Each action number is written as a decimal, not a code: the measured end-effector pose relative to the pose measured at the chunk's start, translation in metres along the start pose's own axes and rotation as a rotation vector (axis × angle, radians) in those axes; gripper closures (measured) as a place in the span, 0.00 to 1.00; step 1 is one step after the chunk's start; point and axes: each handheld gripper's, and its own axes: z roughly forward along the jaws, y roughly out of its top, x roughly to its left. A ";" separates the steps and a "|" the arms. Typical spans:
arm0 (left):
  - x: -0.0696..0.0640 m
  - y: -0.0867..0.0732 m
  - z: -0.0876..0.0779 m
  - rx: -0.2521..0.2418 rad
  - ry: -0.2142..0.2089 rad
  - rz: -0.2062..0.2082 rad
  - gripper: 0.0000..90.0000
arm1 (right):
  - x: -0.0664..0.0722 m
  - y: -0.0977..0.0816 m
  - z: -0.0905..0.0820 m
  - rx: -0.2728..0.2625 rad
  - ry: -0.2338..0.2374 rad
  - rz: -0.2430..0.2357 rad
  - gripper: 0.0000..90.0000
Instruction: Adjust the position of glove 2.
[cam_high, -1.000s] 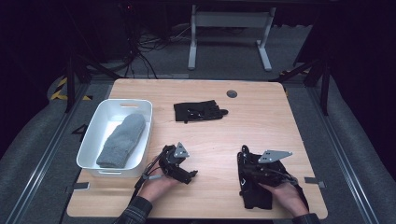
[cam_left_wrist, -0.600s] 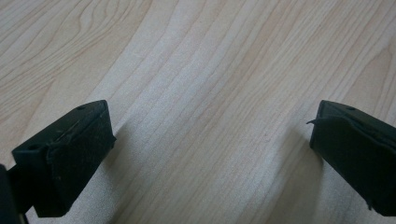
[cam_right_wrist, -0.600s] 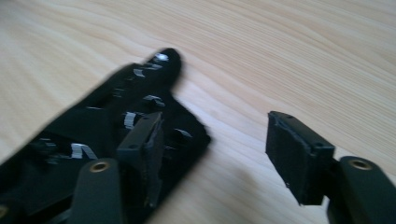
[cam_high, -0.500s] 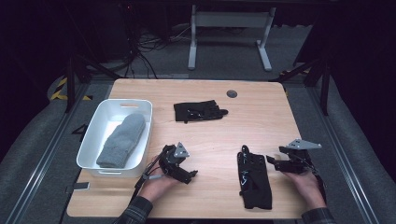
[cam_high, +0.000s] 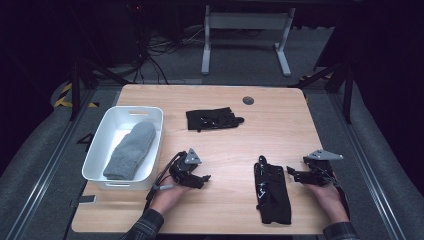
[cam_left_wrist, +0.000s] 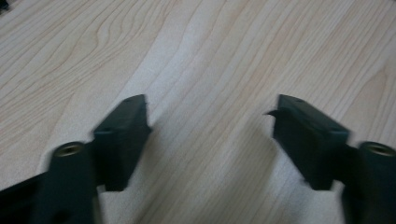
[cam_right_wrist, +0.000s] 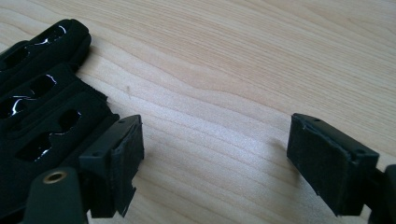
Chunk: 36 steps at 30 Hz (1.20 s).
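Right gripper (cam_high: 292, 172) released, jaws just been opening, bare wood between them; it sits just right of the near black fabric glove (cam_high: 272, 190), lying flat at the front edge of the light wooden table (cam_high: 280, 125). Left gripper (cam_high: 202, 178) partly open, jaws just been closing on nothing. Two black gloves: second one (cam_high: 212, 119) mid-table, well apart. One white plastic bin (cam_high: 97, 152) holding one grey knitted mitten (cam_high: 131, 150).
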 end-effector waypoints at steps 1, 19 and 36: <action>0.001 0.004 -0.001 -0.004 0.008 0.000 0.47 | 0.000 0.000 0.000 0.000 0.001 -0.001 0.21; 0.045 0.078 0.019 -0.024 0.052 -0.004 1.00 | 0.000 0.000 0.000 0.002 0.004 -0.005 0.20; 0.090 0.114 0.056 -0.010 0.100 -0.029 1.00 | 0.000 0.000 0.001 0.002 0.004 -0.005 0.20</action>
